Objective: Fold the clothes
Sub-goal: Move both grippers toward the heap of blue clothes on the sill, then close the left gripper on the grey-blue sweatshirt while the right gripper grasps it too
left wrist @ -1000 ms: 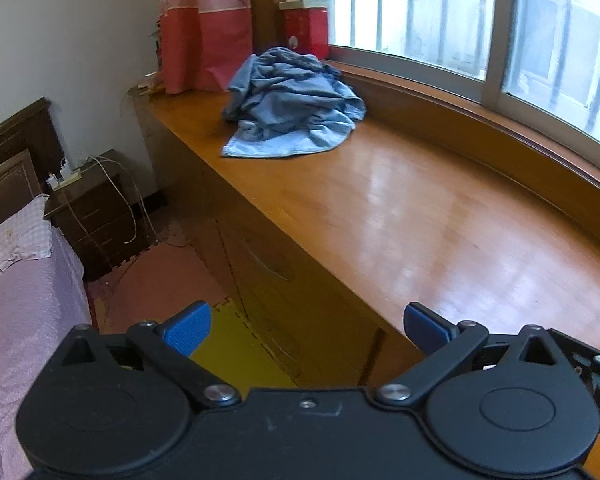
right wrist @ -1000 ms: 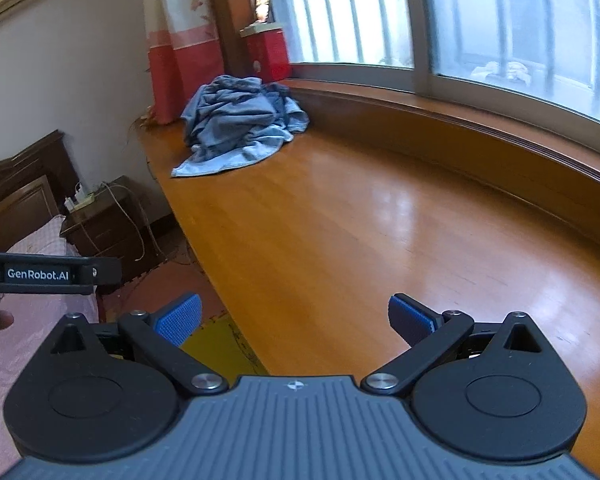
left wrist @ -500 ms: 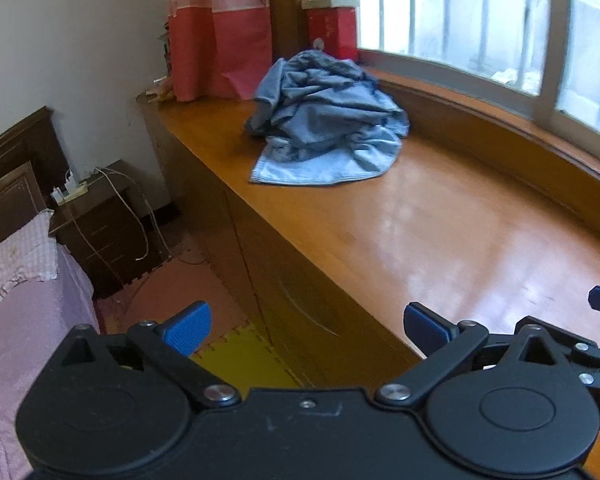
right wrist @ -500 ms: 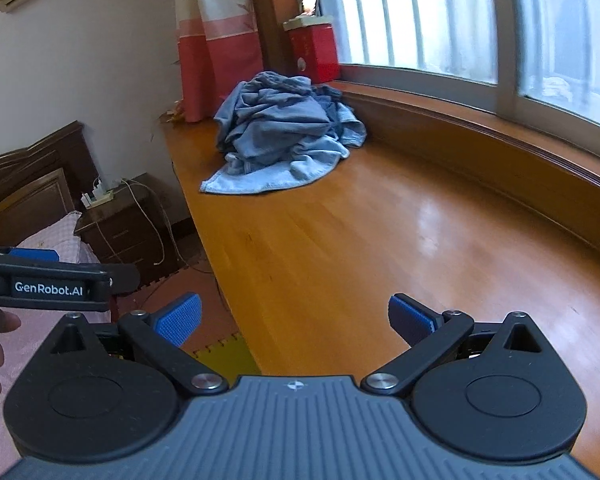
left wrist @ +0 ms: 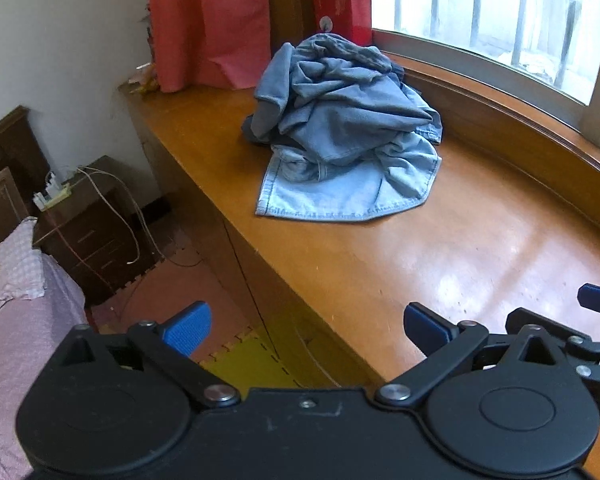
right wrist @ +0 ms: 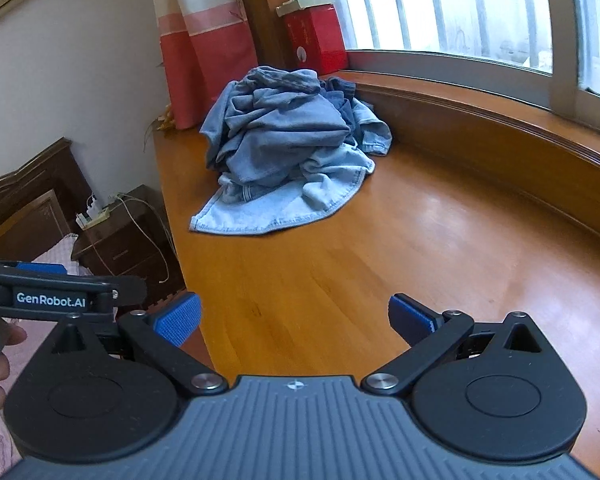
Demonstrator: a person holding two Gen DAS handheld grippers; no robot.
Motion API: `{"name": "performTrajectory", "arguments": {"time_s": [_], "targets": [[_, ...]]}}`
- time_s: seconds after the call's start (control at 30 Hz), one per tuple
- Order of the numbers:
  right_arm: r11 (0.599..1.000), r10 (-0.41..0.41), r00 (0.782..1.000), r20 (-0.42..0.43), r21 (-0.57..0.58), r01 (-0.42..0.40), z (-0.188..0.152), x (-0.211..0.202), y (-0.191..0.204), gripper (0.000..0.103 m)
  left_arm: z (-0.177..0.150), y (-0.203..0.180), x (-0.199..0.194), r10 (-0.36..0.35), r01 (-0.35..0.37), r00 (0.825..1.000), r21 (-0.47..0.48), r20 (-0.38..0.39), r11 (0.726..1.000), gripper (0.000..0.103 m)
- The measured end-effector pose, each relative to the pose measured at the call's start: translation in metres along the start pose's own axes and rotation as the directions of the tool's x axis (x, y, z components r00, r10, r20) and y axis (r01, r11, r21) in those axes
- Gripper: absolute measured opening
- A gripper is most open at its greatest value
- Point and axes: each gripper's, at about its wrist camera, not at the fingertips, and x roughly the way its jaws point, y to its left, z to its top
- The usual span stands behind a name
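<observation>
Two hand-held grippers point along a polished wooden window ledge (right wrist: 400,240), both with blue-padded jaws spread wide and holding nothing. Ahead of the left gripper (left wrist: 306,326), and slightly to its right, a crumpled heap of blue denim clothes (left wrist: 344,128) lies on the ledge, well apart from the fingertips. The right gripper (right wrist: 294,316) faces the same heap (right wrist: 288,152) straight ahead. Behind the clothes stand a red box (right wrist: 314,38) and a pink curtain (left wrist: 212,36). To the left gripper's left, below the ledge, are a dark nightstand (left wrist: 88,228) and a pink-covered bed (left wrist: 16,320).
</observation>
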Motion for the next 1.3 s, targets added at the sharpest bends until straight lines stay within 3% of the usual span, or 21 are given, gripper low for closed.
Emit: {"name": "performTrajectory", "arguments": {"time_s": [0.13,0.3,0.6,0.8,1.03,1.2,1.3], "targets": [[1.0,0.003,1.0,-0.012,0.026,-0.003,0.013,0.018,0.006,0.102,0.021,0.01,0.018,0.005,-0.005,1.0,0.027,0.026,1.0,0.103],[0.999,-0.015,1.0,-0.02,0.039,0.016,0.028,0.046,0.021,0.102,0.049,0.031,0.049,-0.041,0.039,0.998,0.055,0.04,0.998,0.103],[0.985,-0.14,0.99,0.028,0.104,0.136,0.067,0.11,0.072,0.102,0.117,0.099,0.114,-0.166,0.151,0.983,0.164,0.083,0.975,0.103],[0.965,-0.214,0.975,0.056,0.166,0.202,0.094,0.145,0.103,0.102,0.155,0.133,0.156,-0.221,0.203,0.973,0.214,0.063,0.955,0.103],[0.954,-0.267,0.963,0.031,0.15,0.26,0.119,0.177,0.117,0.102,0.188,0.138,0.194,-0.285,0.268,0.958,0.233,0.04,0.935,0.103],[0.957,-0.263,0.964,0.038,0.136,0.256,0.133,0.197,0.11,0.102,0.212,0.137,0.21,-0.308,0.284,0.949,0.245,0.062,0.927,0.103],[0.956,-0.263,0.964,0.036,0.141,0.256,0.137,0.209,0.104,0.102,0.221,0.137,0.22,-0.294,0.27,0.953,0.252,0.066,0.93,0.103]]}}
